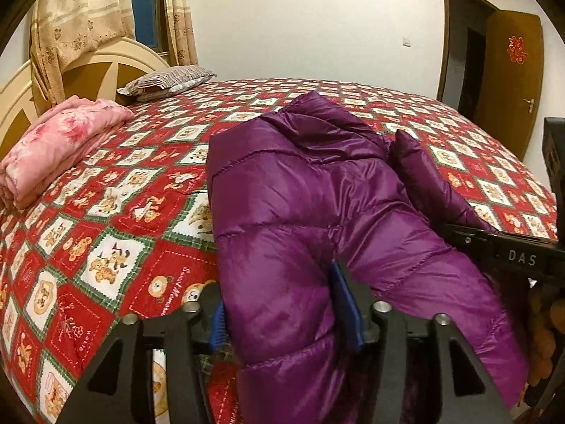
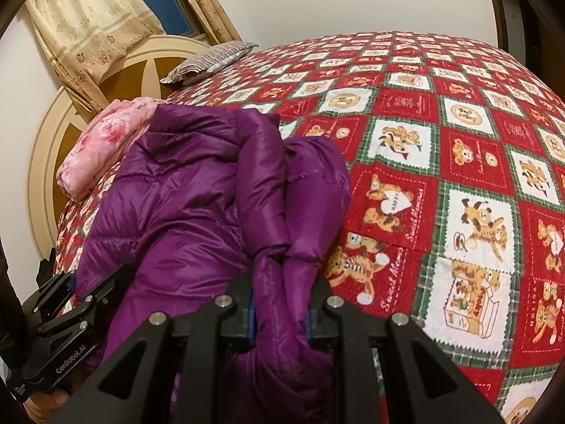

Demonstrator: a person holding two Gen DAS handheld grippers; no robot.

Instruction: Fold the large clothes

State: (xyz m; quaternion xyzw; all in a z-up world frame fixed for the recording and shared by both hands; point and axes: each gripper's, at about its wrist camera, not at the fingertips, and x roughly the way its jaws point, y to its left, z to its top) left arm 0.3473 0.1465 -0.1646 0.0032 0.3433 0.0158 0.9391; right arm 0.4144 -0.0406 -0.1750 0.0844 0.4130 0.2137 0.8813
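Both grippers are matte black with angular, triangular-cutout linkages, silver round pin heads and blue pads inside the fingers. The left gripper (image 1: 282,314) reads "GenRobot.AI" in white, and the right gripper (image 2: 280,321) reads "DAS".

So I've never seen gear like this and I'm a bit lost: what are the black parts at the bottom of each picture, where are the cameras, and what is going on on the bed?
No robot here: a person holds a hand-held black two-finger tool in each hand, with a fisheye camera on each looking forward along its fingers. One picture comes from the left tool, the other from the right tool. Both are shut on a shiny purple quilted puffer jacket that lies on a red bear-print bedspread. Also on the bed are a folded pink floral blanket and a striped pillow near the headboard.
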